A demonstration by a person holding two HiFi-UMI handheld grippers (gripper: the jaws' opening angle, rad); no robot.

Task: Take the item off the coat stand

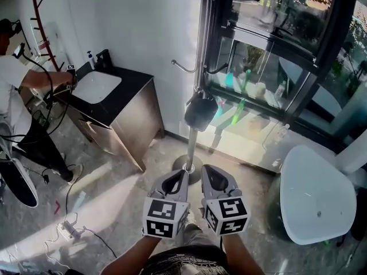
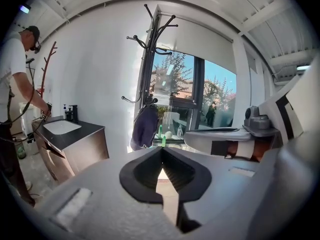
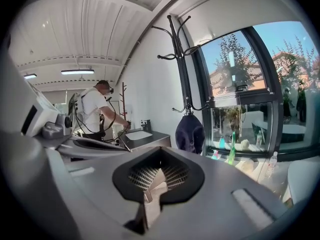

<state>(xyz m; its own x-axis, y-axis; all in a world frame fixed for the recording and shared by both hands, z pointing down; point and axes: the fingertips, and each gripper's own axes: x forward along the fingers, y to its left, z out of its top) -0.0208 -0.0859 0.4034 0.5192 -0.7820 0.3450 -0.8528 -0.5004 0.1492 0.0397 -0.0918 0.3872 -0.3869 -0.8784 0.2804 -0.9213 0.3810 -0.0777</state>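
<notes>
While the bag [image 1: 200,112] hangs on the stand [image 1: 193,139], left hand-held gripper [image 1: 183,174] and right hand-held gripper [image 1: 207,170] sit closed, empty.

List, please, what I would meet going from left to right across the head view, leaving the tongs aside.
Person → white sink → dark bag hanging on the coat stand → white table.

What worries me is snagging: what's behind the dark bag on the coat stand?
Behind the bag: the stand's pole, window and green bottles; the pole's stretch there is covered.
</notes>
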